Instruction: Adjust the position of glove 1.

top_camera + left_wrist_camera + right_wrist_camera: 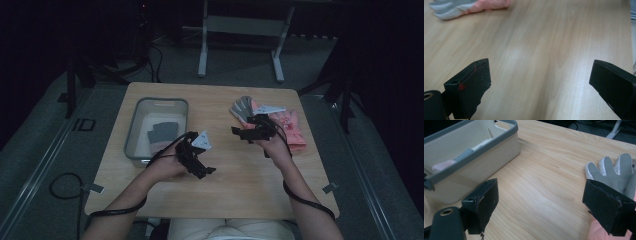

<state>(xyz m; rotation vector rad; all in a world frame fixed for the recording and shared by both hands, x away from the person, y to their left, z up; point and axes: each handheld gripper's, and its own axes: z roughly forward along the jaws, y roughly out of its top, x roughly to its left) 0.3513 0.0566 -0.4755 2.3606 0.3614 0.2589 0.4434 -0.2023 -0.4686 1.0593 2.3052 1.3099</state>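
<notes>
A grey-palmed glove (243, 107) and a pink glove (290, 127) lie at the table's right. Another grey and pink glove (162, 134) rests inside the clear bin (131, 130) at the left. My right gripper (237, 132) hovers just left of the loose gloves and points toward the bin. In the right gripper view it (540, 192) is open over bare wood, with the grey glove (614, 170) behind its right jaw. My left gripper (204, 170) is near the table's middle front. The left gripper view shows it (540, 72) open with nothing between the jaws, and a glove (461, 7) far off.
The wooden table (240, 185) has bare room in the middle and along the front. The grey-rimmed bin (474, 157) stands left of my right gripper. Cables trail from both grippers. A metal frame (240, 30) stands on the floor behind the table.
</notes>
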